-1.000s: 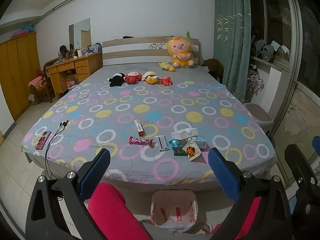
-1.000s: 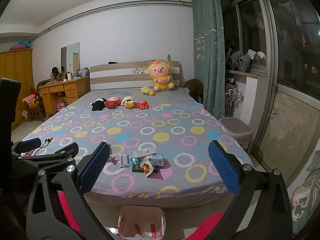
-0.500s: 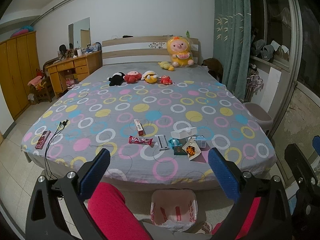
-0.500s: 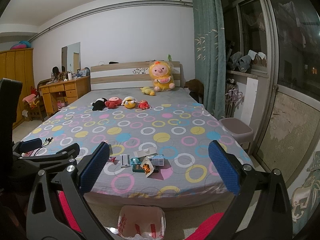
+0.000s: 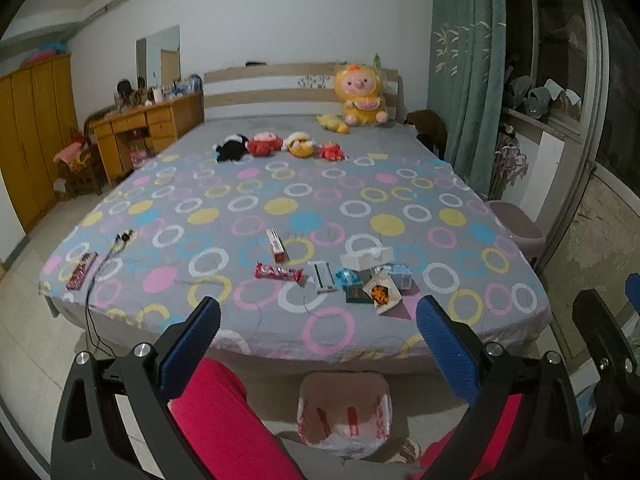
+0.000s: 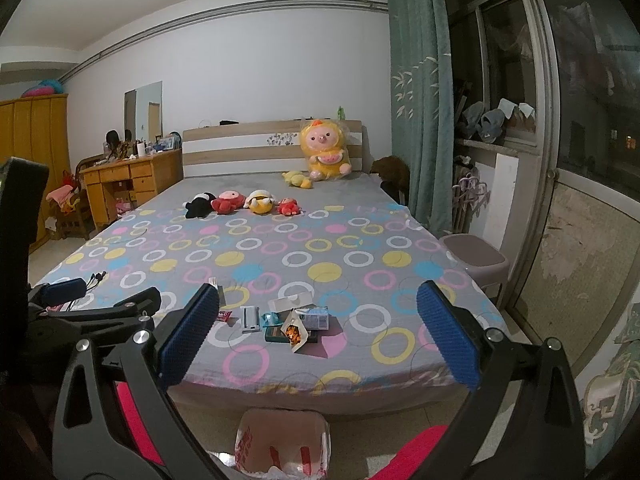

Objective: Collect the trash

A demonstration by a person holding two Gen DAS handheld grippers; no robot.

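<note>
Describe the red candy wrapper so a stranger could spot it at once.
Find the bed with the ringed grey sheet, then the litter near its foot edge. The wrapper lies flat at the left end of that row, the only long red piece with crimped ends.

Both the left gripper [image 5: 318, 346] and the right gripper [image 6: 318, 334] hang side by side, jaws spread wide, holding nothing.

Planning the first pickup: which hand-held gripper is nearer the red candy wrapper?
Left. The left hand-held gripper is just right of the red candy wrapper; the right hand-held gripper is farther right.
</note>
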